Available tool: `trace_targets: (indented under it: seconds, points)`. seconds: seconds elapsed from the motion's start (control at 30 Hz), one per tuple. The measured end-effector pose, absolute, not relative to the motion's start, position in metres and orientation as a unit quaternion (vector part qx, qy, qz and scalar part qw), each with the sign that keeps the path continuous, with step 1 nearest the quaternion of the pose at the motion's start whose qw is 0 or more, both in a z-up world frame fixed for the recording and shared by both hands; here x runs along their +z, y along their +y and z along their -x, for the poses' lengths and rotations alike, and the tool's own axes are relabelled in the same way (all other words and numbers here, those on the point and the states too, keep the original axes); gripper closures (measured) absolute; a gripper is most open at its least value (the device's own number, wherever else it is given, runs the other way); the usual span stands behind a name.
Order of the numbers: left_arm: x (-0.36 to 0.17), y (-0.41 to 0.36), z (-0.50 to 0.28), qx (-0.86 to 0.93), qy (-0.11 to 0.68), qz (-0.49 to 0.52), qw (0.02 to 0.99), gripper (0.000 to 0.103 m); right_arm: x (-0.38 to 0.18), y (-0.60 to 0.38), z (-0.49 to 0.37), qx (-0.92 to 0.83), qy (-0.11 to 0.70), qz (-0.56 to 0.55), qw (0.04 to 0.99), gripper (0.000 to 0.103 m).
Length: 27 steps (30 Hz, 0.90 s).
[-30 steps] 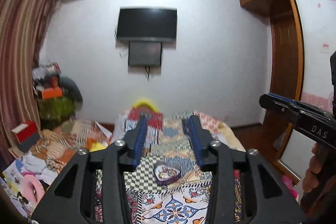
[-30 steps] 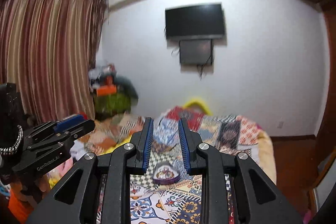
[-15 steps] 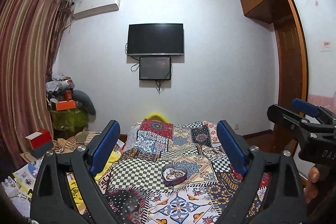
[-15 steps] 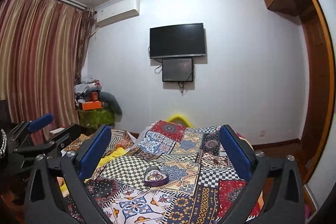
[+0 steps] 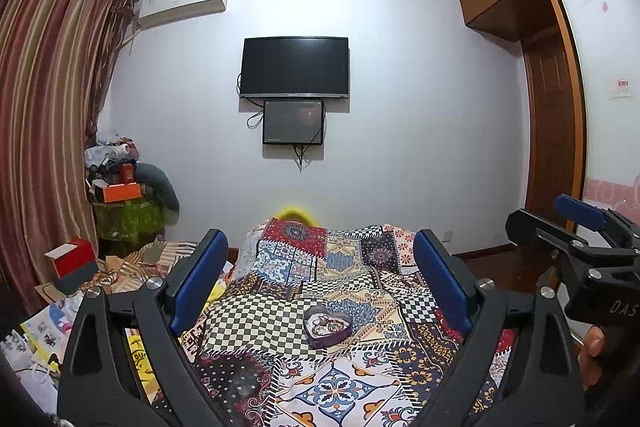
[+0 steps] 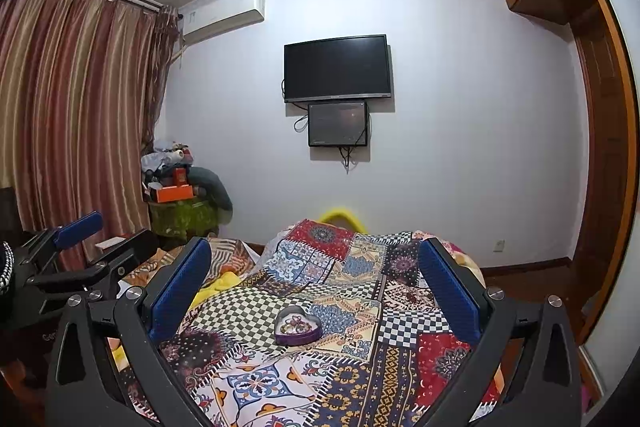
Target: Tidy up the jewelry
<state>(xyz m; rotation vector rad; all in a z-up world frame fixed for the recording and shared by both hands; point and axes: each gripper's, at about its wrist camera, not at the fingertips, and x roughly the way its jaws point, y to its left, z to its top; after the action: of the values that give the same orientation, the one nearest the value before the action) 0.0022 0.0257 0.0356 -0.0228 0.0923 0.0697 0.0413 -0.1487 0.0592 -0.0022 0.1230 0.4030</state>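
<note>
A purple heart-shaped jewelry box [image 5: 327,325] lies open on the patchwork quilt [image 5: 256,311], with several small rings and trinkets inside. My left gripper [image 5: 320,241] hovers level in front of the box, open wide, nothing between its blue pads. In the right wrist view the same box [image 6: 298,325] sits ahead of my right gripper [image 6: 315,251], also open and empty. The two grippers are side by side: the right gripper [image 5: 576,227] shows at the right edge of the left wrist view, and the left gripper [image 6: 80,239] shows at the left edge of the right wrist view.
The quilt-covered bed [image 6: 360,359] fills the foreground. A black TV [image 5: 294,67] and a smaller screen [image 5: 293,122] hang on the far wall. Striped curtains [image 5: 48,115], a cluttered pile [image 5: 120,187] and a red box [image 5: 72,259] stand left. A wooden wardrobe [image 5: 552,115] is right.
Both grippers went from nearly shut to wide open. Both cameras shifted a little, so the wall and TV now sit lower and the box shows plainly between the fingers.
</note>
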Motion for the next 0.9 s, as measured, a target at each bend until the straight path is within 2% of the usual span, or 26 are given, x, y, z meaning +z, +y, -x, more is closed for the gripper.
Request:
trace_targets:
  seconds: [0.9]
  points:
    - [0.029, 0.033, -0.014, 0.021, 0.073, 0.03, 0.997, 0.009, 0.06, -0.152, -0.042, 0.201, 0.083, -0.003, 0.976, 0.0]
